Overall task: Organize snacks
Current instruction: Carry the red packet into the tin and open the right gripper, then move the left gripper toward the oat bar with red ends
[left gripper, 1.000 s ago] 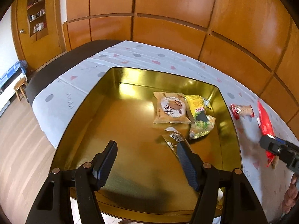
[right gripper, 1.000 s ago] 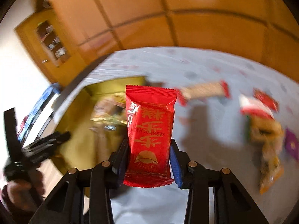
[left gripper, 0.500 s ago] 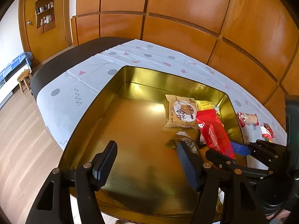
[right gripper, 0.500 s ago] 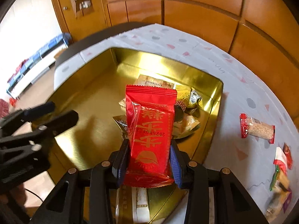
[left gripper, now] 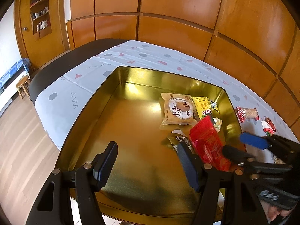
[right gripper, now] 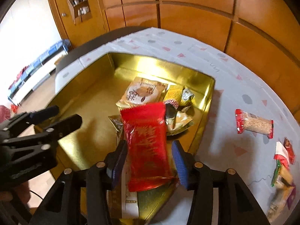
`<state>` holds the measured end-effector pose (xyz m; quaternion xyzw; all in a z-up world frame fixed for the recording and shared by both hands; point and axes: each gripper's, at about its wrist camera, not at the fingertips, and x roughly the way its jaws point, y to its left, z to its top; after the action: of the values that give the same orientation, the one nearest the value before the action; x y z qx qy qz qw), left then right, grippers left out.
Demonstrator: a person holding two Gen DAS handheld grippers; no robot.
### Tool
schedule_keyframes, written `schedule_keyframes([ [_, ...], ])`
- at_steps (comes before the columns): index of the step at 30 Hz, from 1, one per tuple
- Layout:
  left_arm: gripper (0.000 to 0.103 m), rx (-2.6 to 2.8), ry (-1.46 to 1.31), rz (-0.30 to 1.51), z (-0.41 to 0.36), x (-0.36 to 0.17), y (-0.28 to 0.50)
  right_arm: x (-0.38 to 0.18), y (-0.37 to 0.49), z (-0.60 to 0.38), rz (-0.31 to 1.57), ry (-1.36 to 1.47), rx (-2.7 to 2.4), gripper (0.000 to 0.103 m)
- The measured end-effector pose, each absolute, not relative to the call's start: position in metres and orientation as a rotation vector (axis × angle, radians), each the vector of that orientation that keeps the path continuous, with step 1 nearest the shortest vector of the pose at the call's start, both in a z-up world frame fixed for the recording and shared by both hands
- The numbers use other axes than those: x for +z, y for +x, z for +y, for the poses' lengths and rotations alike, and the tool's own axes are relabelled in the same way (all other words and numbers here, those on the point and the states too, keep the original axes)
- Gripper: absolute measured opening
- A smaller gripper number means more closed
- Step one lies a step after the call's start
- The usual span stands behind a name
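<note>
Right wrist: red packet (right gripper: pixel 148 146) lengthwise, tilted left.

A dark-edged table (left gripper: pixel 56 69) fills the middle of both views, draped with a white cloth (left gripper: pixel 61 103) printed with grey dots, pink triangles and squiggles. A large gold tin tray (left gripper: pixel 88 116) sits on the cloth, taking up the centre of the left wrist frame. At the right edge of the right wrist frame, loose snacks lie directly on the cloth: a red-ended cracker bar (right gripper: pixel 255 124) just beside the tray, a small red and white packet (right gripper: pixel 283 153) lower down, and a blurred heap of wrappers (right gripper: pixel 281 191) in the lower right corner.
</note>
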<state>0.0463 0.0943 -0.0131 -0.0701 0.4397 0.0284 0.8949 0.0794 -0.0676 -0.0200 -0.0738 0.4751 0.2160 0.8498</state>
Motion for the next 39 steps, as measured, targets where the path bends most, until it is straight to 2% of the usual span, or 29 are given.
schedule_keyframes([
  [5,0.067,0.05,-0.124,0.897,0.09,-0.008,0.045,0.002,0.064,-0.095,0.944,-0.098,0.434,0.057],
  [10,0.067,0.025,-0.07,0.869,0.077,-0.001,0.041,0.015,0.044,-0.151,0.925,-0.058,0.358,0.067],
  [14,0.067,-0.008,-0.036,0.875,0.065,-0.002,0.039,0.0,0.027,-0.202,0.996,-0.062,0.257,0.077],
  [23,0.065,-0.082,0.005,0.881,0.04,0.003,0.04,-0.041,-0.004,-0.275,1.161,-0.076,0.148,0.079],
  [31,0.065,-0.295,0.164,0.853,-0.026,0.033,0.064,-0.054,-0.009,-0.302,1.228,-0.086,0.192,0.08],
  [35,0.065,-0.357,0.255,0.862,-0.062,0.036,0.083,-0.062,-0.012,-0.308,1.26,-0.105,0.217,0.083],
  [39,0.065,-0.444,0.356,0.907,-0.105,0.027,0.107,-0.069,-0.015,-0.316,1.26,-0.094,0.239,0.09],
])
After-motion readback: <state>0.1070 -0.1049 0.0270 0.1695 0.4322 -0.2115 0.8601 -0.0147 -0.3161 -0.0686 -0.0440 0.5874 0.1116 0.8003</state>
